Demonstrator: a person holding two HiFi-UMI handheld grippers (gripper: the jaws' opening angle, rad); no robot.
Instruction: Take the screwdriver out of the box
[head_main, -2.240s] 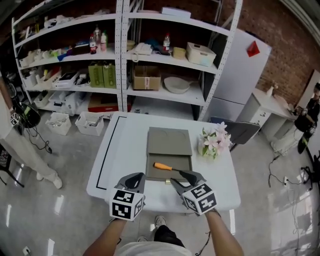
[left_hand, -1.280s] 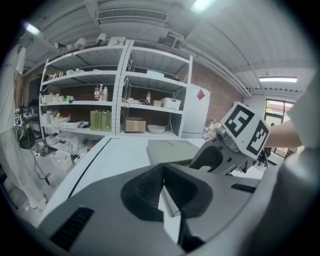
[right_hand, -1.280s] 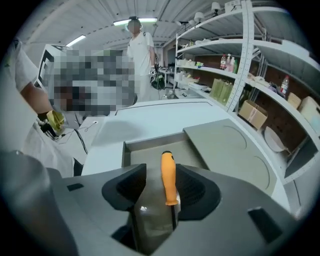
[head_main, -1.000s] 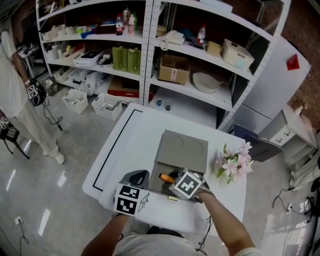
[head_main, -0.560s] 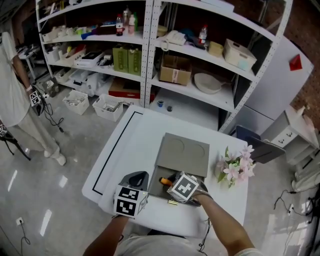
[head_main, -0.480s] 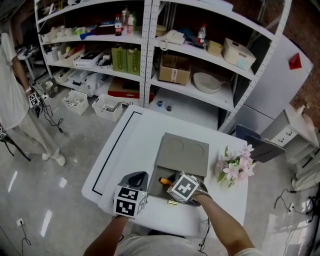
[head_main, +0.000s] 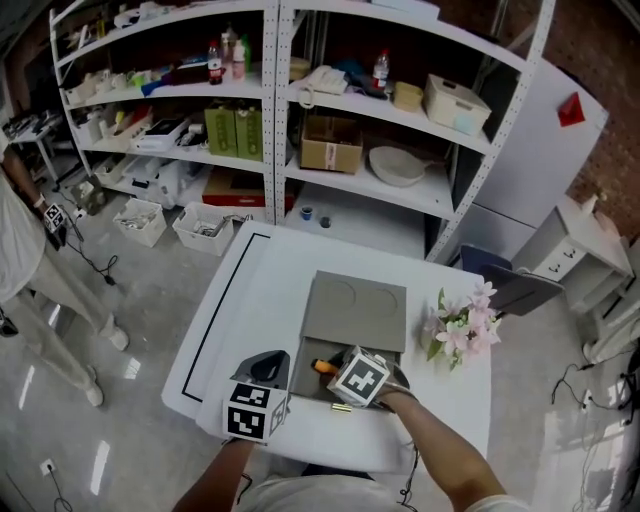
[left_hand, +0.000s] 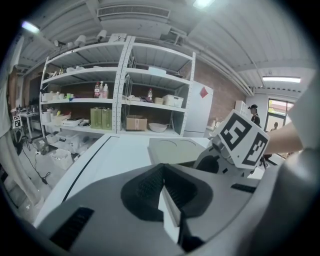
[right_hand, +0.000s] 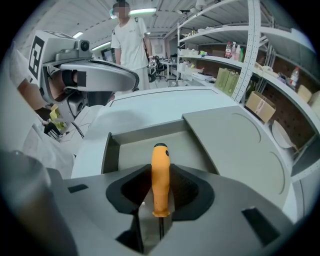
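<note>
The grey box (head_main: 355, 308) lies open on the white table (head_main: 255, 300), lid folded back. In its tray lies the screwdriver (head_main: 321, 366) with an orange handle. My right gripper (head_main: 337, 372) reaches down into the tray. In the right gripper view the handle (right_hand: 160, 172) sits between the pads of my right gripper (right_hand: 160, 194), which is shut on it, and the thin shaft runs back between the jaws. My left gripper (head_main: 268, 367) hovers left of the box near the table's front edge. Seen in its own view, my left gripper (left_hand: 162, 192) has its pads together and nothing between them.
Pink flowers (head_main: 458, 325) stand right of the box. A black line (head_main: 212, 320) marks the table's left part. Metal shelves (head_main: 300, 120) with boxes and bottles fill the back. A person (right_hand: 131, 42) stands on the floor to the left. A white cabinet (head_main: 535, 170) is at the back right.
Two seconds ago my right gripper was in front of the box; it has since reached into the tray over the screwdriver. Lately both grippers hold still; only the head view shifts.
</note>
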